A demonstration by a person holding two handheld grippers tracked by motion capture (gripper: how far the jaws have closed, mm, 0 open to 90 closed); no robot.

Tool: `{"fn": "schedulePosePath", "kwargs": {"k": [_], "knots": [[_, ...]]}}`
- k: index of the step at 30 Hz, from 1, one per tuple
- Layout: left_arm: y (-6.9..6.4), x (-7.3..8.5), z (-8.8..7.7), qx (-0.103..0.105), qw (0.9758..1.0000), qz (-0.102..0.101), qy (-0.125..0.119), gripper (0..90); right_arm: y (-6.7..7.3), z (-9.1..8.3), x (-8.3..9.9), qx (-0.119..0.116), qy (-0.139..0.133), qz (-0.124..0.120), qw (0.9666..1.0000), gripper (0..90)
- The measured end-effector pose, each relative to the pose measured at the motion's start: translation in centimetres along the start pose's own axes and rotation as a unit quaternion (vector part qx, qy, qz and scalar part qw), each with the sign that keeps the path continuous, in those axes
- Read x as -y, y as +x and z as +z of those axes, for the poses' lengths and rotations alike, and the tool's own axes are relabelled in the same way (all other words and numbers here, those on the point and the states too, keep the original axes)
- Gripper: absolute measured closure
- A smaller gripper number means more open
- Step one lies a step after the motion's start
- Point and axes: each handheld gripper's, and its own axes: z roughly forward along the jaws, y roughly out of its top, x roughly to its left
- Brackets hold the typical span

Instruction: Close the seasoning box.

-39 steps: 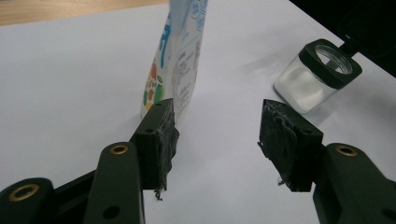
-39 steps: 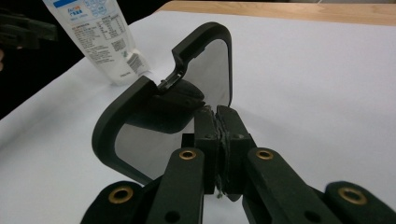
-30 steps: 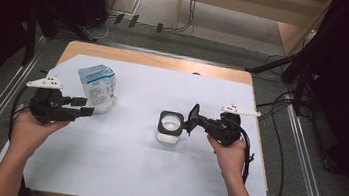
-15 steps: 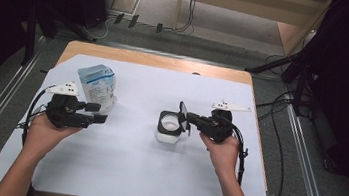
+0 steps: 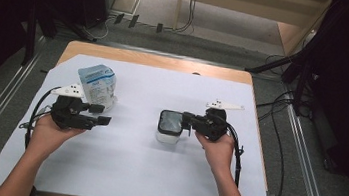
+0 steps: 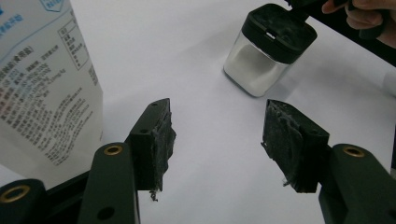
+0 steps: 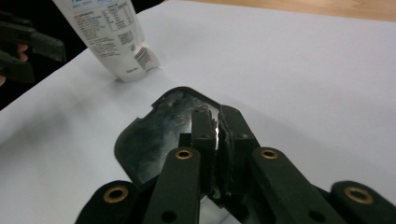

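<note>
A clear square jar point(image 5: 169, 133) with a black lid point(image 5: 171, 120) stands mid-table on the white sheet; it holds something white point(image 6: 254, 65). My right gripper point(image 5: 186, 120) reaches it from the right, its tips on the lid's point(image 7: 154, 135) near edge. Its jaws have just been opening, though just a thin slit shows between the pads point(image 7: 205, 126); whether anything is pinched there I cannot tell. A white and blue printed pouch point(image 5: 97, 84) stands upright at the left. My left gripper point(image 5: 101, 114) hovers just in front of it, open and empty point(image 6: 217, 140), aimed toward the jar point(image 6: 266, 51).
A white sheet point(image 5: 128, 173) covers most of the wooden table point(image 5: 157, 60). Cables trail from both grippers, one looping at the left point(image 5: 34, 116) and one along the right forearm point(image 5: 237, 156). Floor rails and dark equipment surround the table.
The jar's lid, raised a second ago with the white contents showing, now lies flat on the jar. My left gripper moved right, toward the table's middle, and a little lower.
</note>
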Motion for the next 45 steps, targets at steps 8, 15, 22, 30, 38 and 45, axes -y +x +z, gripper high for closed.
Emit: {"fn": "schedulePosePath", "kwargs": {"k": [8,15,22,30,38,45], "knots": [[-0.5,0.0,0.9,0.008,0.9999,0.004,0.011,42.3,-1.9,-1.6,0.3,0.044,-0.018,0.003,0.9989,70.6],[-0.8,-0.1,1.8,0.014,0.9998,0.009,0.015,41.7,-3.1,-3.0,1.1,0.078,-0.023,-0.007,0.9967,66.6],[-1.0,0.0,2.8,0.02,0.9994,0.012,0.026,40.9,-4.1,-4.0,2.6,0.097,-0.017,-0.002,0.9952,63.0],[-0.8,0.0,3.5,0.024,0.9992,0.015,0.029,40.3,-4.9,-5.5,4.3,0.117,-0.021,0.003,0.993,61.1],[-0.5,0.2,4.7,0.025,0.9985,0.02,0.045,39.4,-5.4,-6.8,5.8,0.131,-0.023,0.012,0.991,59.5],[-0.2,0.2,5.1,0.031,0.9987,0.014,0.039,39.2,-5.7,-7.0,6.3,0.132,-0.021,0.015,0.9909,58.6]]}}
